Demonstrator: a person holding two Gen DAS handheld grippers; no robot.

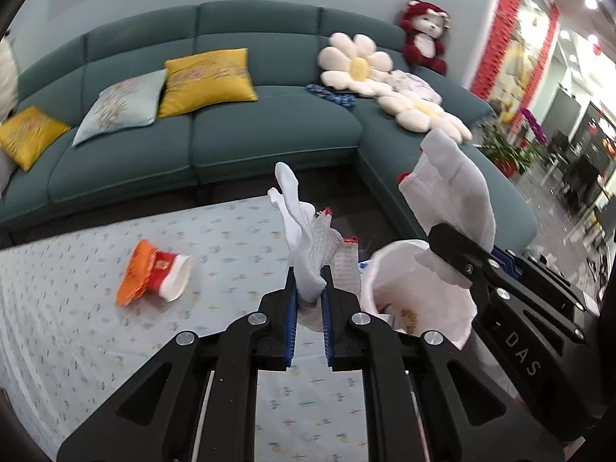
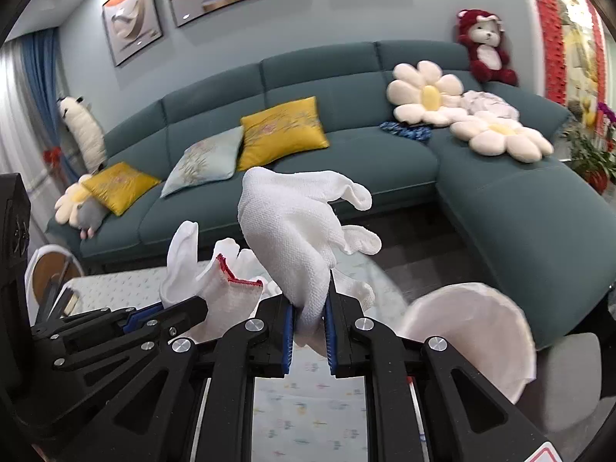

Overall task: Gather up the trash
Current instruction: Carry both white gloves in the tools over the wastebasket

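Left gripper (image 1: 310, 288): clamped narrow on a white knitted cotton glove with red cuff edging (image 1: 308, 238), held aloft just beside the bin rim, probably for dropping in.

Right gripper (image 2: 311, 310): closed narrow on a second white knitted cotton glove (image 2: 292, 223), fingers flopping loose above the pads; raised just beside the same bin, presumably for the same purpose.

White-lined round trash bin (image 1: 408, 288): mouth open between the two grippers, some scraps already inside.

Crumpled orange and red paper cup with white rim (image 1: 154, 273): lying on its side on the pale floral-print surface (image 1: 77, 327), well apart from the bin, left of it; judged not yet collected.

Teal fabric sofa (image 1: 231, 134): beyond the bin, carrying cushions; no part in the task.
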